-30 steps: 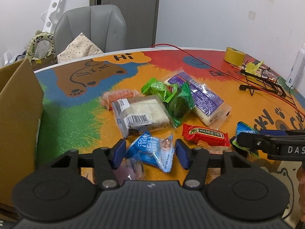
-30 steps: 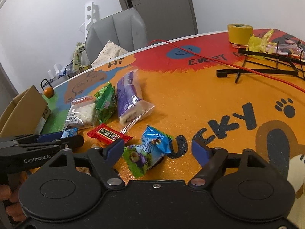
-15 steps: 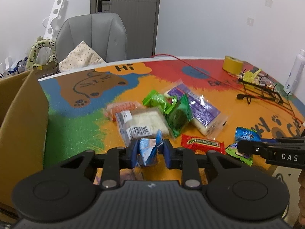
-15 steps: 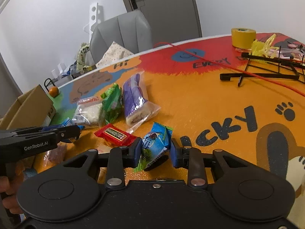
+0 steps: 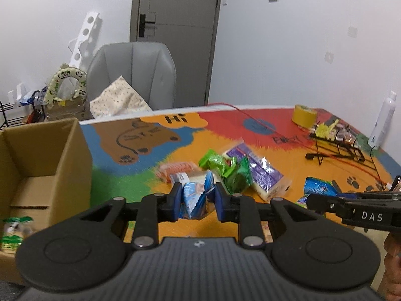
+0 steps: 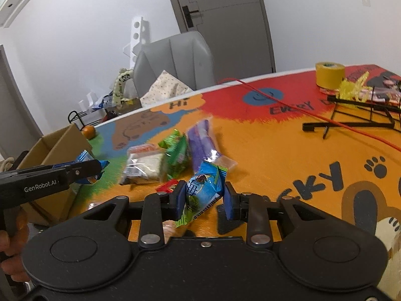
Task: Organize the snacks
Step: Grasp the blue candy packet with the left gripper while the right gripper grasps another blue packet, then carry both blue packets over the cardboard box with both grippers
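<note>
Both packets now lifted off table: left gripper (image 5: 196, 202) clamps blue packet (image 5: 195, 198), right gripper (image 6: 203, 198) clamps blue-green packet (image 6: 204, 185); cardboard box (image 5: 37, 165) at 9 o'clock nearly empty, snack pile (image 5: 225, 173) at 12 left.

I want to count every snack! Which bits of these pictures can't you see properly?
- cardboard box: left wrist view, cut off by the edge; its floor is partly hidden, so the contents can't be counted.
- red snack packet: right wrist view, mostly behind the right gripper.
- Packet lettering: too blurred to read.
</note>
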Action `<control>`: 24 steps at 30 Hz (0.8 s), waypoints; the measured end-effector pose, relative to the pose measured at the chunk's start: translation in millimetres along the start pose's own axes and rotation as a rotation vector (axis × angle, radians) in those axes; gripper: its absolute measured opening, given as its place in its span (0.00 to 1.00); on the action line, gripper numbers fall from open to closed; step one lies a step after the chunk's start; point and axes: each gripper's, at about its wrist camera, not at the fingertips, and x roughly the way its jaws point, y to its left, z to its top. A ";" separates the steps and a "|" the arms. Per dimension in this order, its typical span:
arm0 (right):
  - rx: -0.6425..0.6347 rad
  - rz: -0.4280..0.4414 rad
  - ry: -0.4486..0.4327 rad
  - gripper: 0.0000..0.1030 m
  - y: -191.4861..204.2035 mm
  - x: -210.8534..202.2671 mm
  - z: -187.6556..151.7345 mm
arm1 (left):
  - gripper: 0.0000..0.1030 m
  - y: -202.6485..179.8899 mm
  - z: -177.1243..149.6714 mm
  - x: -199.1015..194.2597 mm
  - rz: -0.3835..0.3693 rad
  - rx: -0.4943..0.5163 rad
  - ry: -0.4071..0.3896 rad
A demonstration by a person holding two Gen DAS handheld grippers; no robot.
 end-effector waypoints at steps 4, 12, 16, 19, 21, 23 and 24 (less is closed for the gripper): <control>-0.020 0.017 -0.017 0.28 12.7 -6.7 4.0 | 0.25 5.6 2.6 -16.3 0.007 -0.012 -0.032; -0.068 0.046 -0.050 0.28 40.5 -17.7 11.5 | 0.25 21.2 7.2 -47.1 0.027 -0.035 -0.090; -0.096 0.060 -0.061 0.28 55.0 -19.8 13.9 | 0.25 30.6 7.2 -59.7 0.042 -0.050 -0.109; -0.115 0.075 -0.064 0.28 66.3 -20.8 15.2 | 0.25 39.2 7.1 -68.5 0.056 -0.064 -0.122; -0.124 0.089 -0.065 0.28 73.1 -20.2 16.5 | 0.25 45.7 7.4 -74.1 0.067 -0.075 -0.131; -0.133 0.100 -0.066 0.28 81.4 -19.8 18.2 | 0.25 51.7 7.9 -79.0 0.076 -0.083 -0.139; -0.138 0.106 -0.067 0.28 85.4 -19.4 19.3 | 0.25 55.0 7.8 -81.4 0.080 -0.087 -0.142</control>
